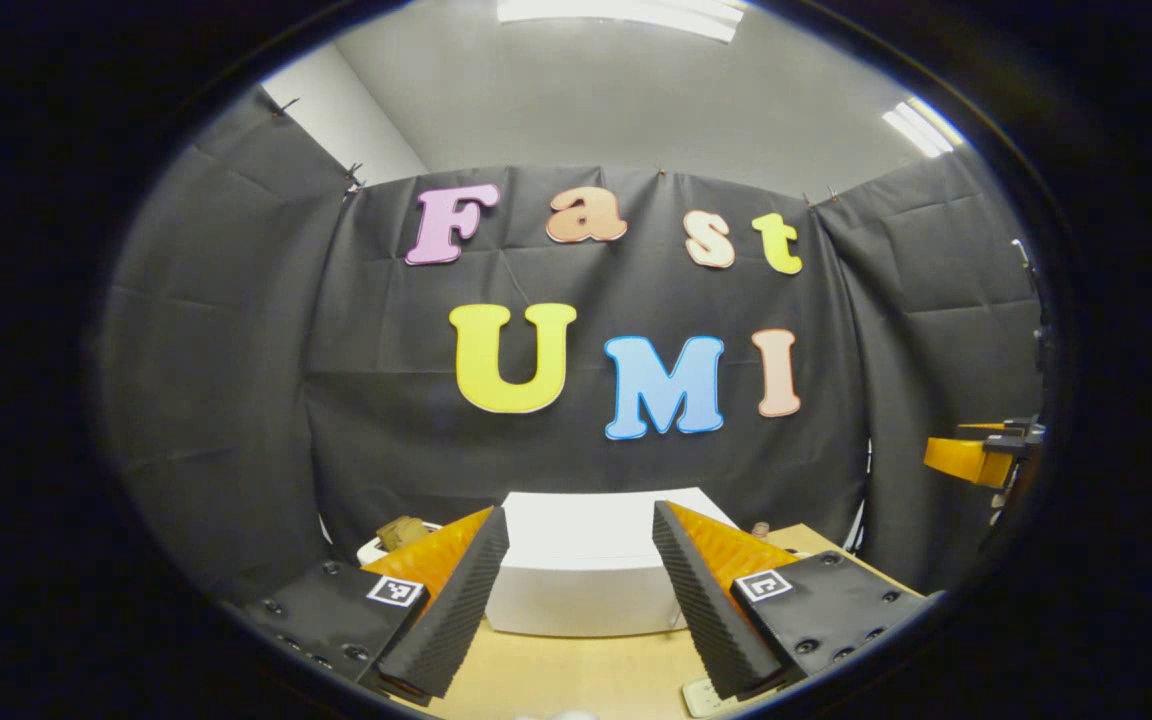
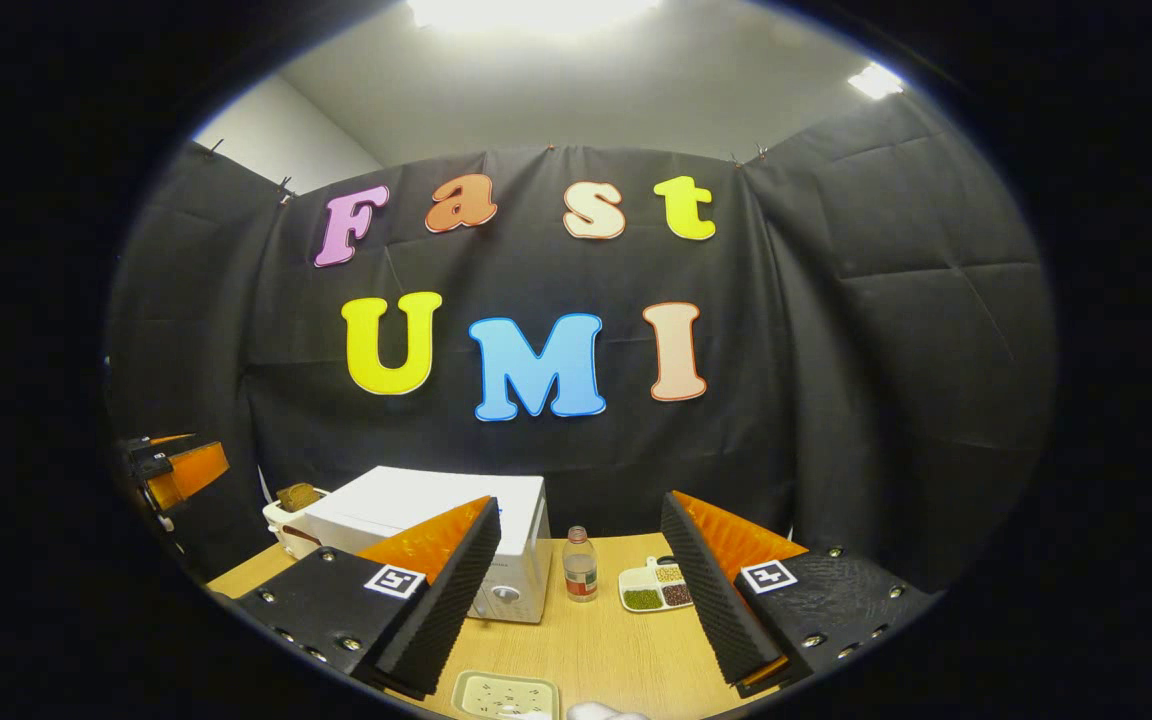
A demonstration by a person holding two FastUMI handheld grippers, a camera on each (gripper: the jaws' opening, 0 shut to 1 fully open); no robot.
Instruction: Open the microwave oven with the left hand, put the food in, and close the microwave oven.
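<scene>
No readable words, brands or numbers apart from the booth wall's; square black-and-white coded markers (image 1: 396, 590) on the bodies of both grippers, and print on the microwave oven (image 2: 501, 575) front too small to read.

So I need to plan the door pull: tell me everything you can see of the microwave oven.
The microwave oven is a white box, smooth and glossy-looking, standing upright on the wooden table near the booth's back wall. Its door looks shut. In the right gripper view a round knob sits low on its front right side. A small bottle stands apart on that side; a white container holding something brown sits on the other. Neither tool touches it.
</scene>
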